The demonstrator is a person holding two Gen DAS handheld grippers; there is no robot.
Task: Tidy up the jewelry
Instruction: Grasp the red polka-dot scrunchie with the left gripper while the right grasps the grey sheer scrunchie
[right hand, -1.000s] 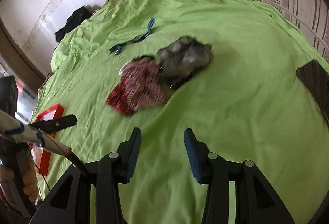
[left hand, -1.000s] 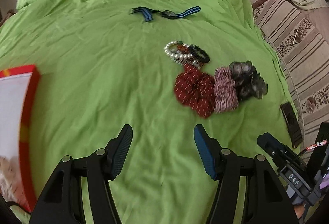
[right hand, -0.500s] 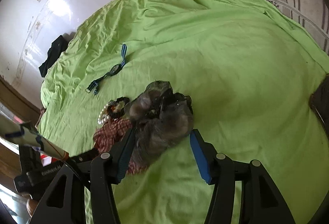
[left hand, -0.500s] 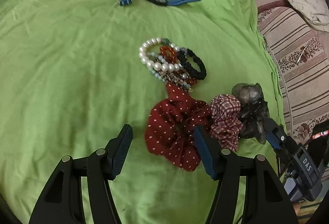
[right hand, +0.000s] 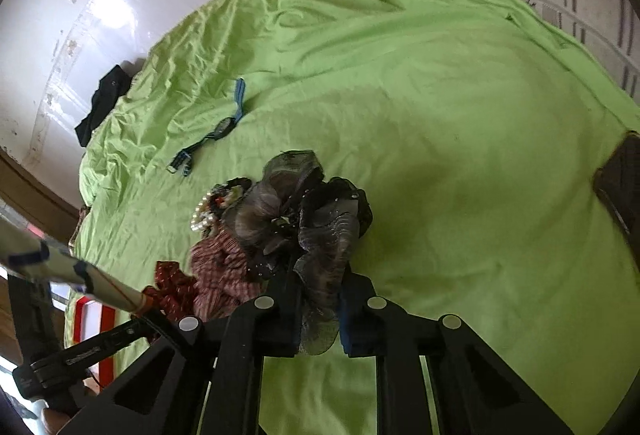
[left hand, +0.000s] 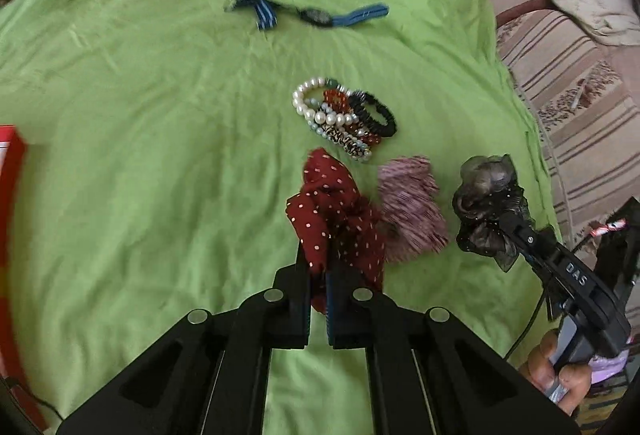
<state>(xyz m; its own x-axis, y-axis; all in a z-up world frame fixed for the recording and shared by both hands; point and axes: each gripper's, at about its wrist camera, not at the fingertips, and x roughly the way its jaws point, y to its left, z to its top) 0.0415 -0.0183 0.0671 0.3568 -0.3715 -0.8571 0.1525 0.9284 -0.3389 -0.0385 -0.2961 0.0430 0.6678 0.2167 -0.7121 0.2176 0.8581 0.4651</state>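
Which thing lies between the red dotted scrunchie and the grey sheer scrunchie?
In the left wrist view, the pink checked scrunchie lies between the red dotted scrunchie and the grey sheer scrunchie.

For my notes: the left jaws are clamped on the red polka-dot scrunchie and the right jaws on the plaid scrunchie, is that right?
Not quite. The left gripper does clamp the red polka-dot scrunchie, but the right gripper is closing on the grey sheer scrunchie, as the right wrist view shows. The plaid scrunchie lies free on the green sheet.
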